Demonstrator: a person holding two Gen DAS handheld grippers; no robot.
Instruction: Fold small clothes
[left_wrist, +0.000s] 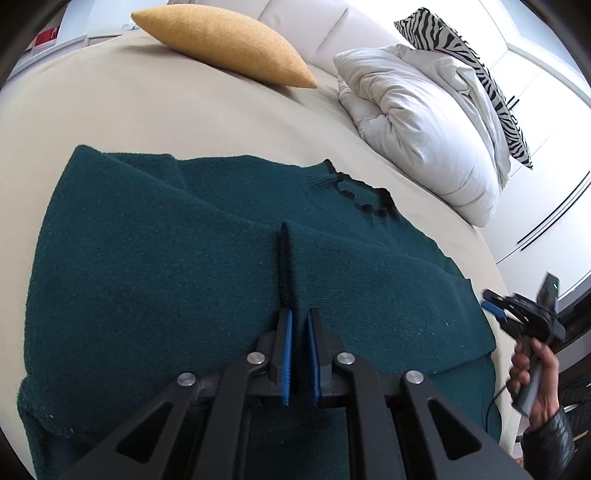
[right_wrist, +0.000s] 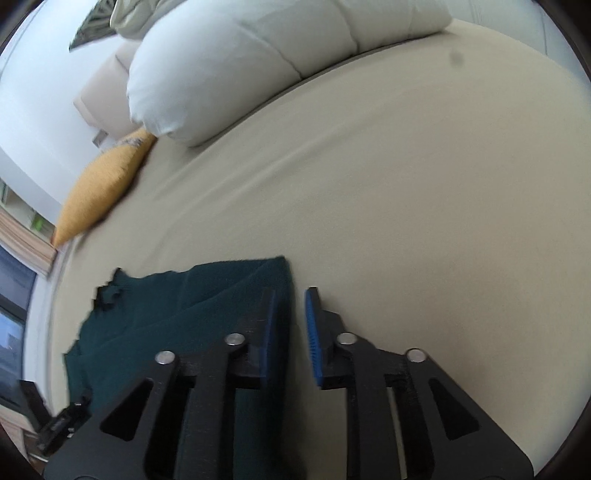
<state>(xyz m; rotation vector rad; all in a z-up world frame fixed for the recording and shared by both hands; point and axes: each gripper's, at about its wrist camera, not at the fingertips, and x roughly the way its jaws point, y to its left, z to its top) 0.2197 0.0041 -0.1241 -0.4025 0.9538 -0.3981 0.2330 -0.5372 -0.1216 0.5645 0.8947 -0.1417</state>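
Note:
A dark green knit sweater (left_wrist: 155, 266) lies spread on the beige bed (left_wrist: 147, 110), with a sleeve folded across its body and the black-trimmed collar (left_wrist: 358, 192) at the far side. My left gripper (left_wrist: 300, 317) hovers over the sweater near a black cuff edge (left_wrist: 284, 258), its blue pads a small gap apart and empty. My right gripper (right_wrist: 291, 299) is open and empty over the sweater's corner (right_wrist: 229, 291); it also shows in the left wrist view (left_wrist: 495, 302), held by a hand at the bed's right edge.
A yellow cushion (left_wrist: 229, 40) lies at the far side of the bed. A white duvet (left_wrist: 417, 122) and a zebra-print pillow (left_wrist: 469, 74) are piled at the right. The bed's edge runs close to the right gripper.

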